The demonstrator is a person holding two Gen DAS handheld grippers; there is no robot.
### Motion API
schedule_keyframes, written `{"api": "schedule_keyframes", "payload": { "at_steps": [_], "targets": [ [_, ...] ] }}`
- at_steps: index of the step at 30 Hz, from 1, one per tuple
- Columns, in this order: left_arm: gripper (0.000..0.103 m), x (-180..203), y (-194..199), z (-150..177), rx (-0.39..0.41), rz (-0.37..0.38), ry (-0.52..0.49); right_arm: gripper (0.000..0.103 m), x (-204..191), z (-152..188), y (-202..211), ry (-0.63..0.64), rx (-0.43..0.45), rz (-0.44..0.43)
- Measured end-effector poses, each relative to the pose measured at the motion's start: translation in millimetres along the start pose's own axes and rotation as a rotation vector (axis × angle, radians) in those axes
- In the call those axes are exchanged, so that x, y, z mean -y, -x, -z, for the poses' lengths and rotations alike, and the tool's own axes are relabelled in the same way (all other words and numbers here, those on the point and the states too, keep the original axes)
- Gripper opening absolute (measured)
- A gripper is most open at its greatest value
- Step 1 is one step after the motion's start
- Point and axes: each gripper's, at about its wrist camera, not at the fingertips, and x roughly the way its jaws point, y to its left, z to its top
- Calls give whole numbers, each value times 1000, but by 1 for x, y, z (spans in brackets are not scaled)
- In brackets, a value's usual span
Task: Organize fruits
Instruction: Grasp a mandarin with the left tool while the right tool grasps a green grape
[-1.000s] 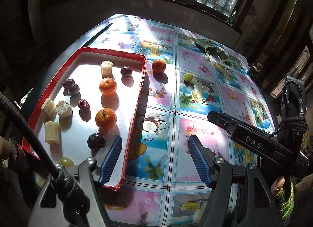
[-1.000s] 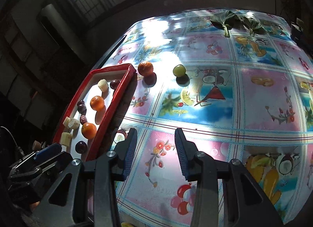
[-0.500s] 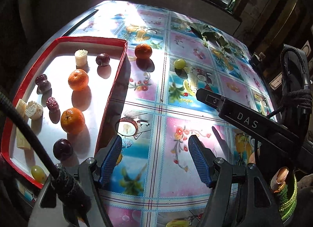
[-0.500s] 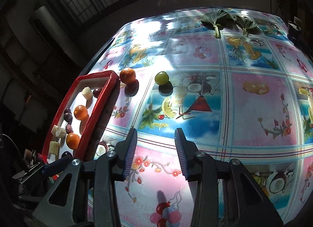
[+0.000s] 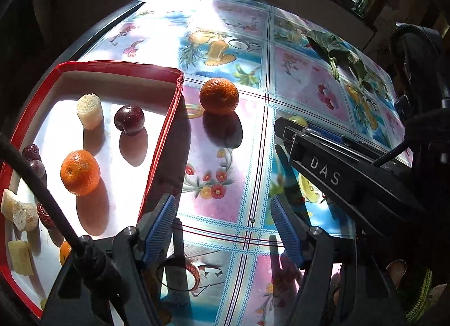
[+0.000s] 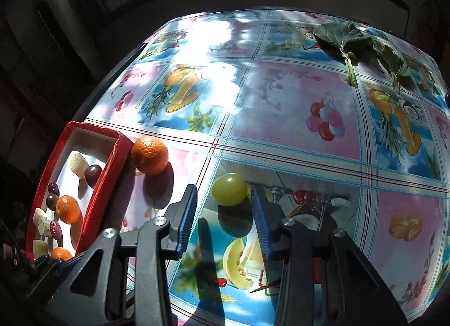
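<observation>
Grape [image 6: 229, 188] seemingly between right tongs [image 6: 223, 209]

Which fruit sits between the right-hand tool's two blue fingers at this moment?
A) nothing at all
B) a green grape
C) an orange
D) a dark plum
B: in the right wrist view the green grape lies on the tablecloth between the closing jaws of the right gripper; the orange sits off beside the red tray.

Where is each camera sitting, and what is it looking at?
Left wrist view: sits on the left tool, looking down between its blue pads at the red tray and the orange; the right tool crosses its right side.
Right wrist view: sits on the right tool, looking down at the green grape between its closing pads.
Both show tray, orange, leaves and tablecloth.
</observation>
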Motion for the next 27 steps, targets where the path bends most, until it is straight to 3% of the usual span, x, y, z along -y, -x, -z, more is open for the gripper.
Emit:
{"api": "schedule_keyframes", "payload": {
  "at_steps": [1,11,21,23,25,27],
  "targets": [
    [70,1,-4,-6,-1,-5,2,27,2,0,0,4,-2,1],
    [70,15,-39,-57,-8,-84,17,27,69,28,65,-167,92,-51],
    [74,22,-52,-73,19,-139,1,27,77,65,107,-205,129,-109],
    [68,23,-52,-73,29,-136,-9,27,73,70,110,-202,131,-117],
    [46,25,-51,-75,37,-132,-19,27,71,74,114,-202,130,-119],
    [35,27,-49,-76,27,-120,-29,27,69,79,117,-201,131,-121]
  ]
}}
